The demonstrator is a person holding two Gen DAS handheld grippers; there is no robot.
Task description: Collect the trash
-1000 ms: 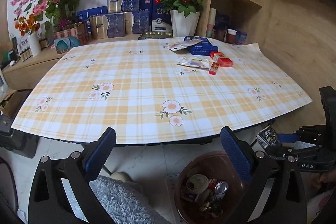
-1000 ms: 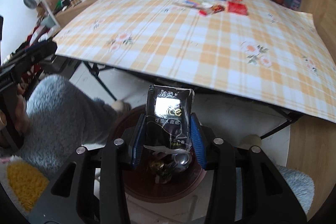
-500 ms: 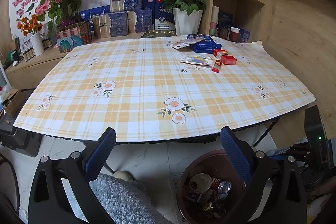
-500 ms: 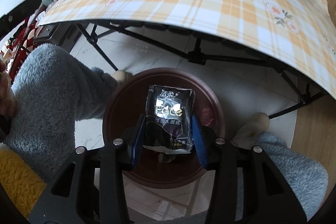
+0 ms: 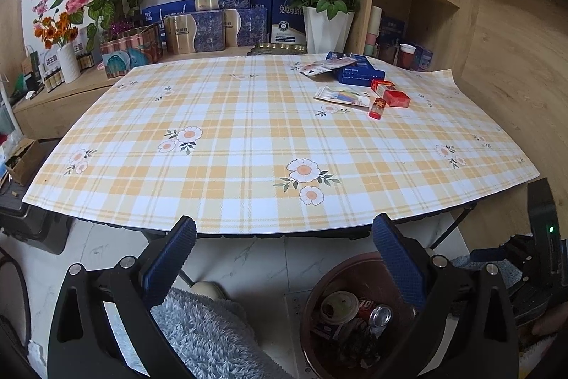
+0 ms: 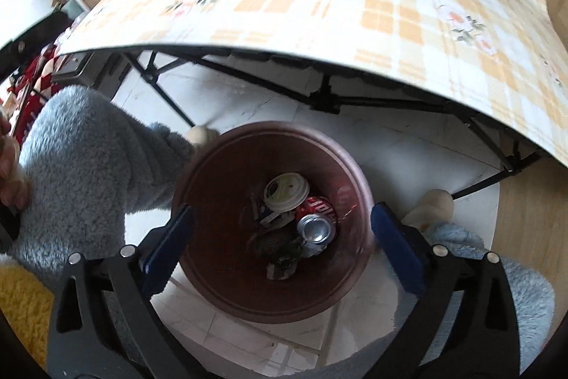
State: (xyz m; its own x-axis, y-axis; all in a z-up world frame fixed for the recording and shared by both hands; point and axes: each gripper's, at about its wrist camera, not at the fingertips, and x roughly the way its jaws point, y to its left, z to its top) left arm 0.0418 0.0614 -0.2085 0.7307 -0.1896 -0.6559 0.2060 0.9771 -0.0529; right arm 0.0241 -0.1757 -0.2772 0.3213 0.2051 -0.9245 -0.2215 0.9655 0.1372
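Right gripper (image 6: 282, 229) is hovering above the brown waste bin (image 6: 227, 293) on the floor, its jaws standing wide with nothing between them; the bin is holding a crushed red drink can (image 6: 316, 222), a round paper lid (image 6: 285, 192) and darker scraps that cannot be identified. Left gripper (image 5: 284, 247) is hanging at the near edge of the plaid tablecloth (image 5: 248, 144), jaws likewise wide and empty. Remaining trash is lying at the far right of the table: a flat printed wrapper (image 5: 342, 96), a small red tube (image 5: 377, 103), red boxes (image 5: 390, 93) and a blue box (image 5: 358, 71) with a silvery packet (image 5: 317, 68) just beside it. Probable hazards: thin wrappers lying flush on the slick cloth are likely to slide away from closing fingers; the cloth's overhanging edge may be snagged during a reach; items released off-centre may miss the bin and land on the floor.
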